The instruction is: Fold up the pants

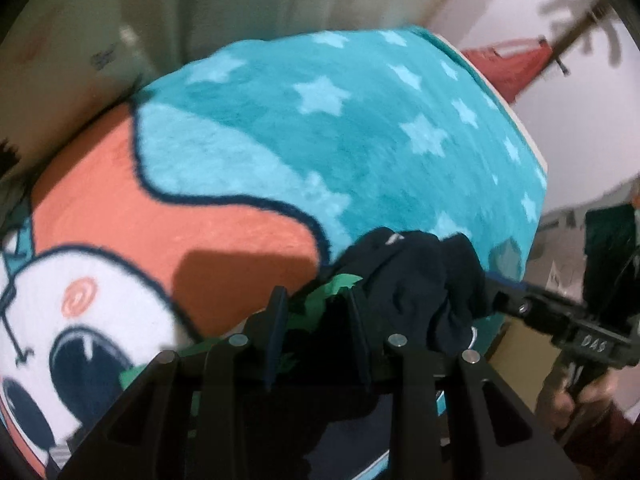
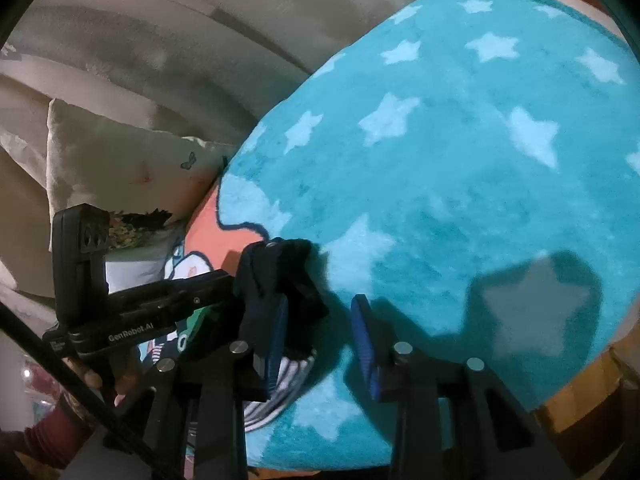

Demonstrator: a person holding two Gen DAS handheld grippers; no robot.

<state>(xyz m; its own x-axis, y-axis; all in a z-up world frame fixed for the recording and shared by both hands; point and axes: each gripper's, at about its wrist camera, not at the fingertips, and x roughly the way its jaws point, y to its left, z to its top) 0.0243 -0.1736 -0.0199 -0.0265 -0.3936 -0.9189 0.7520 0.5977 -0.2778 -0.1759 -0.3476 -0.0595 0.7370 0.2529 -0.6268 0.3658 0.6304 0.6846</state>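
The pants [image 1: 420, 280] are dark navy with green patches and hang bunched over a teal star-patterned blanket [image 1: 340, 128]. My left gripper [image 1: 318, 300] has the green and navy cloth between its fingers, which stand a little apart. My right gripper comes in from the right in this view [image 1: 496, 292], its tip at the bunched cloth. In the right wrist view my right gripper [image 2: 320, 308] is open, with the navy pants [image 2: 280, 280] draped over its left finger [image 2: 276, 340]. The left gripper [image 2: 224, 292] enters from the left and holds the same bunch.
The blanket has an orange and white cartoon print [image 1: 140, 260] at the left. A beige pillow [image 2: 120, 160] and curtains [image 2: 160, 40] lie behind. A striped cloth [image 2: 280, 384] lies under the right gripper. A wooden edge [image 2: 580, 392] shows at the lower right.
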